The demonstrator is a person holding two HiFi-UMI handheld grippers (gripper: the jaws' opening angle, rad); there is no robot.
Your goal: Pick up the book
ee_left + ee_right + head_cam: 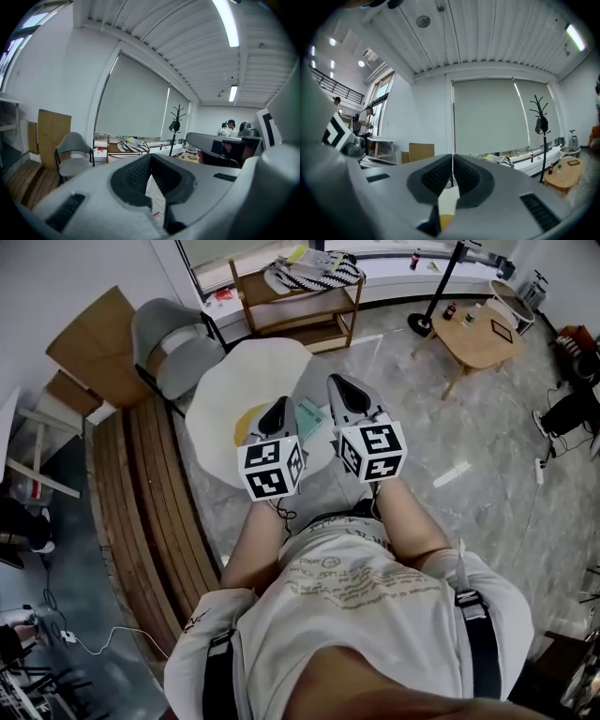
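A teal book (310, 417) lies on the round white table (249, 379), beside a yellow patch (247, 424) on the tabletop. In the head view both grippers hover side by side over the table's near edge, pointing away from me. My left gripper (278, 407) is just left of the book and my right gripper (337, 382) just right of it; neither touches it. In the left gripper view the left gripper (151, 158) has its jaw tips together with nothing held. The right gripper (452, 159) is shut and empty too; white table and a yellow bit show below it.
A grey chair (174, 349) stands behind the table on the left, next to a cardboard sheet (94, 341). A wooden shelf (298, 298) with striped cloth stands at the back. Wooden slats (159, 486) run along the left. A small wooden table (478, 334) is at the far right.
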